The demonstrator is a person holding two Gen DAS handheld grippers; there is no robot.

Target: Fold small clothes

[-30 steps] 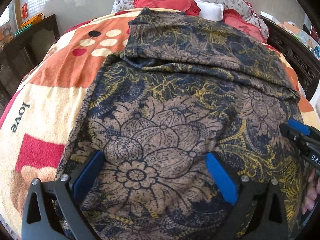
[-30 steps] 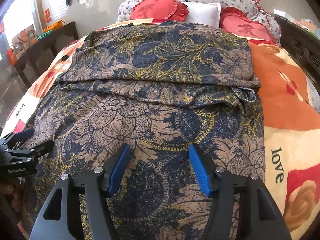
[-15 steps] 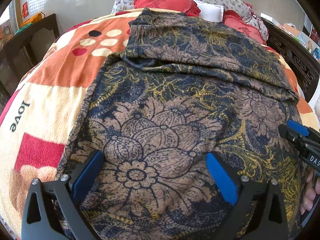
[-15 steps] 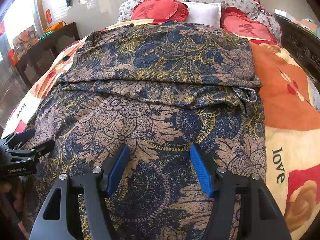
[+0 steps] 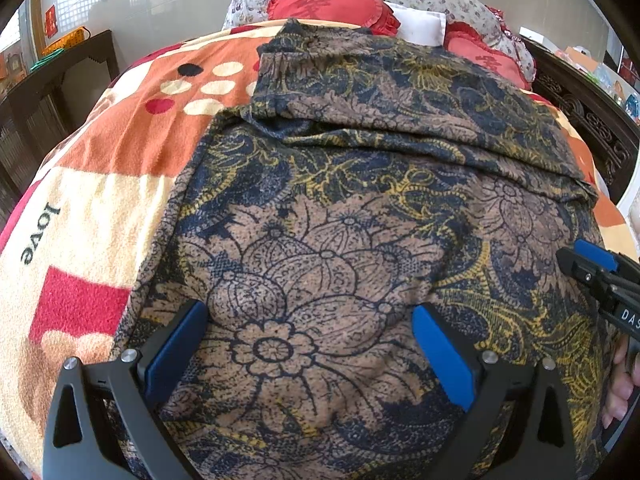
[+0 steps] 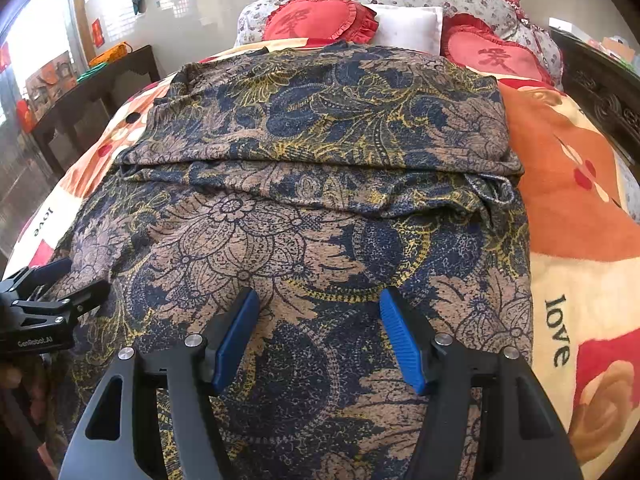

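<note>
**Patterned garment half-folded on the bed, both claws apart above it**

The floral-print garment point(image 6: 320, 208) lay spread over the bed's fleece blanket point(image 6: 568, 184), its far part already doubled back so a folded edge ran across the middle. The fabric looked soft, thin and limp; it would probably drape and wrinkle rather than hold a crease, and could drag on the fleece. The near hem, below both claws, seemed the sensible place to pinch, one corner each. The left claw point(image 5: 308, 340) hovered over the near left part with its blue pads wide apart, gripping nothing. The right claw point(image 6: 320, 328) was likewise spread, empty, over the near right part. Red heart cushions point(image 6: 320, 18) sat at the headboard.
</note>
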